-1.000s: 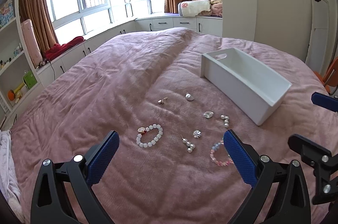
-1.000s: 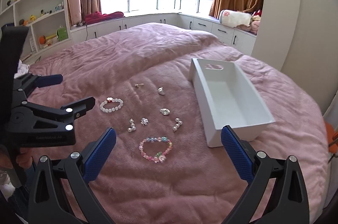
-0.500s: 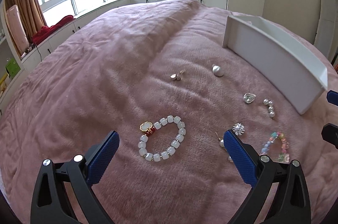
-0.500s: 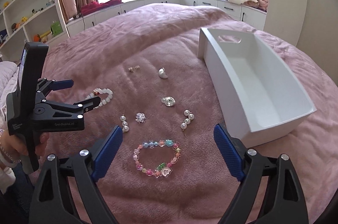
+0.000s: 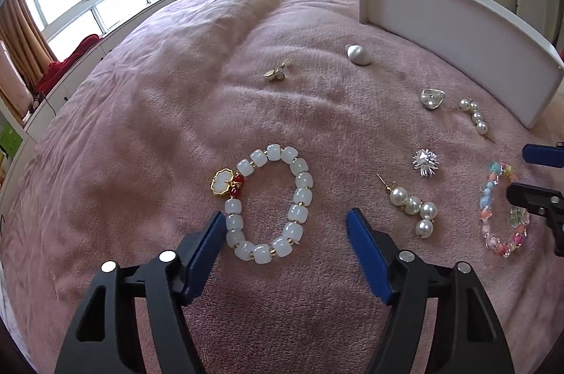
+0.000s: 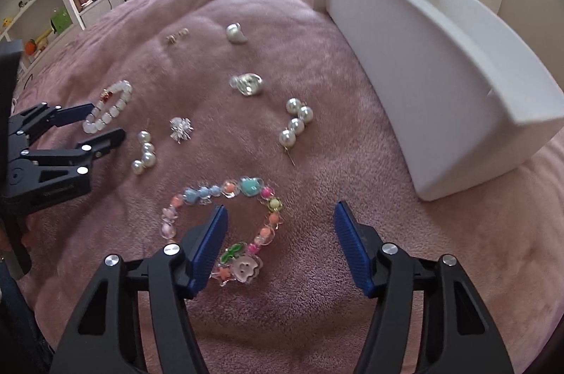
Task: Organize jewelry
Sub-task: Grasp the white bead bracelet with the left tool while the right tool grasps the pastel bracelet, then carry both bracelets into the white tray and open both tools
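Note:
Jewelry lies scattered on a pink bedspread [image 5: 141, 134]. My left gripper [image 5: 285, 226] is open, low over the near end of a white bead bracelet [image 5: 299, 194] with a gold and red charm; it also shows in the right wrist view [image 6: 105, 127]. My right gripper [image 6: 280, 219] is open, low over a colourful bead bracelet [image 6: 246, 187], its left finger inside the loop. That bracelet shows in the left wrist view [image 5: 493, 208]. Pearl earrings [image 5: 412, 206] [image 6: 296, 123], a silver star piece [image 5: 426, 162] and a heart piece [image 5: 432, 98] lie between.
A white rectangular bin [image 6: 440, 63] stands on the bed to the right, seen also in the left wrist view [image 5: 458, 35]. A pearl stud [image 5: 357, 54] and a small gold earring [image 5: 276, 72] lie farther back. Windows, curtains and shelves ring the room.
Both grippers have come down and forward toward the bed. The left now straddles the white bracelet's near end, the right the colourful one. Both jaws have narrowed somewhat.

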`<control>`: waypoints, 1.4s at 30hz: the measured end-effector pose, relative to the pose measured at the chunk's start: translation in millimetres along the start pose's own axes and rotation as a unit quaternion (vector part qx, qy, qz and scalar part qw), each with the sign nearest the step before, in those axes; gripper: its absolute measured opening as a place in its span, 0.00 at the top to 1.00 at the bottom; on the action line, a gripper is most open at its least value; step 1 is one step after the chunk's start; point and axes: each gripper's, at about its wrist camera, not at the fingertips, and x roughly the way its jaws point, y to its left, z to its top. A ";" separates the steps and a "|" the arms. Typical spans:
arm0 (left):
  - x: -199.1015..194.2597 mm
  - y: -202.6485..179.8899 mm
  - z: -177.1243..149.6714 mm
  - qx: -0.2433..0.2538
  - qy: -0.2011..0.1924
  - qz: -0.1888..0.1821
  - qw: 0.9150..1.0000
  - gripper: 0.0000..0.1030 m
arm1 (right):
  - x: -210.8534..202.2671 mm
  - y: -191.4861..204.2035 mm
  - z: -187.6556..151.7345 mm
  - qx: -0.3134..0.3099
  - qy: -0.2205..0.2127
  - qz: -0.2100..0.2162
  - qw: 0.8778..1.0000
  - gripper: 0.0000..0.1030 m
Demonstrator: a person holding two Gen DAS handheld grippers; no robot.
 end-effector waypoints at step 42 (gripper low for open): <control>-79.1 -18.4 64.6 -0.052 -0.018 -0.048 0.997 0.86 | -129.1 -42.4 7.1 0.034 -0.150 0.116 0.981 0.88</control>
